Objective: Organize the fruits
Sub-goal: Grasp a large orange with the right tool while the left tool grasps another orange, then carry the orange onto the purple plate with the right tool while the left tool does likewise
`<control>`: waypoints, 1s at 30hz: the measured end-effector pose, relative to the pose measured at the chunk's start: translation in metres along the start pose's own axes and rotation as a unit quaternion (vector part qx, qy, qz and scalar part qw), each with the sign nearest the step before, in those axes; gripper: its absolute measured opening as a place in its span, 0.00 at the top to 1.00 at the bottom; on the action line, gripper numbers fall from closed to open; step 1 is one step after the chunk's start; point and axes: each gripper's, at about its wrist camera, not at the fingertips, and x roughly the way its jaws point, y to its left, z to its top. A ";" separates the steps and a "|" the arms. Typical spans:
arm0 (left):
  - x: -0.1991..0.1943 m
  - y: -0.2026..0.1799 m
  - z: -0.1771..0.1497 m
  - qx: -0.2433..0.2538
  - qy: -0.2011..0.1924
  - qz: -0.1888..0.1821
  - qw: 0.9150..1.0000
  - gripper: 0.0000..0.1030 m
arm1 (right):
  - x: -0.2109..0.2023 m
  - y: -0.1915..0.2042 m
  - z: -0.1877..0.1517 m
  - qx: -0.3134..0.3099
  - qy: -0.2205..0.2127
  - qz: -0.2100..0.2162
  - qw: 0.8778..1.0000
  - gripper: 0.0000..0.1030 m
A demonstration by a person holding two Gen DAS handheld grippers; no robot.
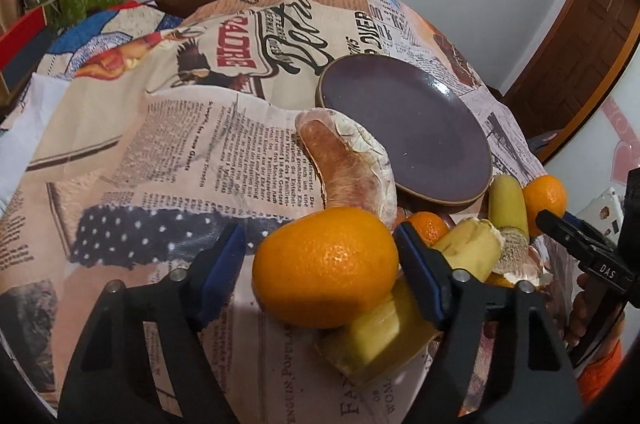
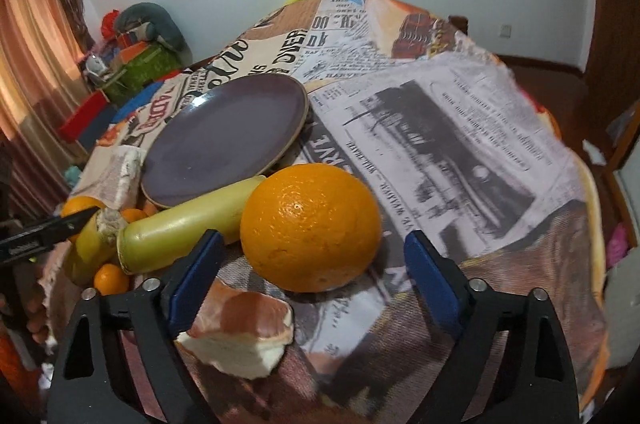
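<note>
While both pairs of tongs are standing apart and gripping nothing, the left tongs [image 1: 320,260] are bracketing an orange [image 1: 326,266] lying just short of the purple plate [image 1: 404,127], and the right tongs [image 2: 314,264] are framing a larger orange [image 2: 311,227] beside that plate's near rim. Around the plate's near edge, bananas [image 2: 188,224], small mandarins [image 2: 110,278] and pomelo pieces [image 1: 344,159] are lying loose on the table [image 2: 460,151]. With the plate bare, the sorting is, by my judgement, only beginning.
</note>
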 end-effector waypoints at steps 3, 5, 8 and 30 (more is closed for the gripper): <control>0.002 0.001 -0.001 -0.001 -0.002 -0.004 1.000 0.31 | 0.003 0.001 0.001 0.001 0.003 0.013 1.000 0.26; 0.002 -0.001 -0.001 0.003 -0.002 -0.012 1.000 0.37 | 0.005 0.001 0.002 -0.001 0.006 0.011 1.000 0.30; 0.001 -0.005 0.000 0.014 -0.003 -0.002 1.000 0.37 | 0.007 0.001 0.004 -0.004 0.005 0.008 1.000 0.34; -0.057 -0.033 0.035 0.048 -0.087 -0.004 0.995 0.37 | -0.044 0.015 0.032 -0.032 -0.055 -0.003 0.998 0.35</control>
